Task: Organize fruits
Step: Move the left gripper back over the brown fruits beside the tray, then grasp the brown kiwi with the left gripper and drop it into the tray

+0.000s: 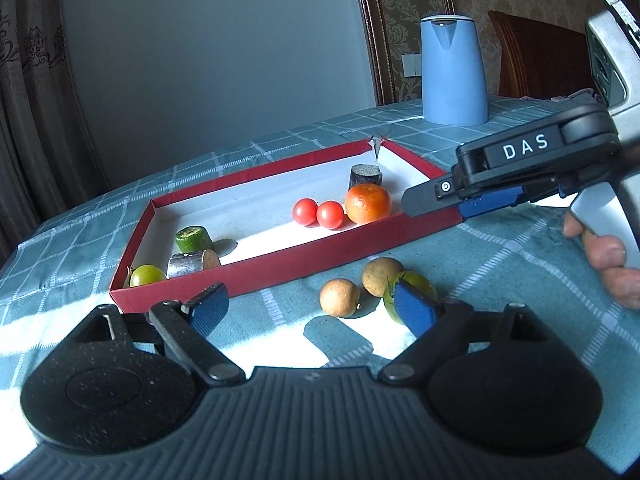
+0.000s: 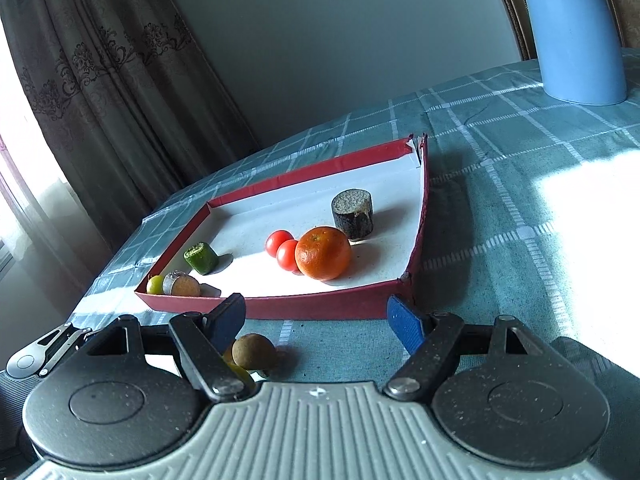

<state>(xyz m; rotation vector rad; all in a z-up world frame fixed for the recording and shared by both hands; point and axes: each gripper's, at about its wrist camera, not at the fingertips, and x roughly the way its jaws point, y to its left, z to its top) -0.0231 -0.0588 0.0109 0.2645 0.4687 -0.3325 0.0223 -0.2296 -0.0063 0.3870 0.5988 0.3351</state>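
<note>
Ahead of the left gripper (image 1: 310, 306), whose fingers stand wide apart and empty, two brown fruits (image 1: 339, 297) and a green tomato (image 1: 412, 292) lie on the table (image 1: 500, 280), just outside the red tray (image 1: 280, 270) that holds an orange (image 1: 368, 203) and two cherry tomatoes (image 1: 318, 213). Beyond the right gripper (image 2: 320, 322), its fingers also spread with nothing between them, the tray's near wall (image 2: 320, 306) faces the tips, the orange (image 2: 323, 253) just past it, one brown fruit (image 2: 253, 351) beside the left finger.

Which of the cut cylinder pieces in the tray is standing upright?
The dark piece behind the orange stands on end. The green piece and grey piece lie sideways.
</note>
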